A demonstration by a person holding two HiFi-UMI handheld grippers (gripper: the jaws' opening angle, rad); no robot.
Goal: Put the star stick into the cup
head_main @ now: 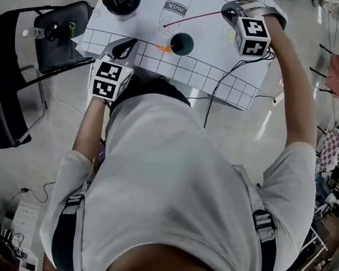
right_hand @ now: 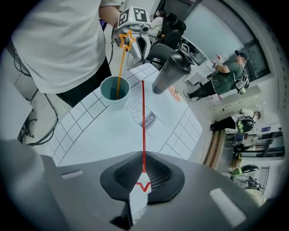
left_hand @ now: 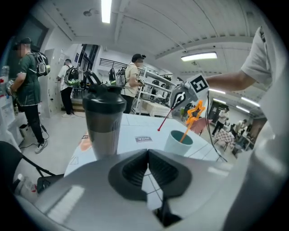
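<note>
An orange star stick [right_hand: 120,67] already stands tilted in the teal cup [right_hand: 115,93] at the upper left of the right gripper view, with its star well above the rim; that much looks done; a red star stick [right_hand: 143,126] is not yet in the cup; the right gripper [right_hand: 143,173] pinches it at the star end, jaws pressed onto it, and the thin shaft runs straight up the middle of that view; its far tip lies over the printed sheet [right_hand: 97,135] just right of the cup and apart from it, touching or not I cannot tell; the left gripper [left_hand: 148,168], low in its own view, has its jaws pressed together on nothing, facing a black bottle [left_hand: 104,122]; what is left, I judge, is to swing the red tip over the cup mouth, lower it in and let go
</note>
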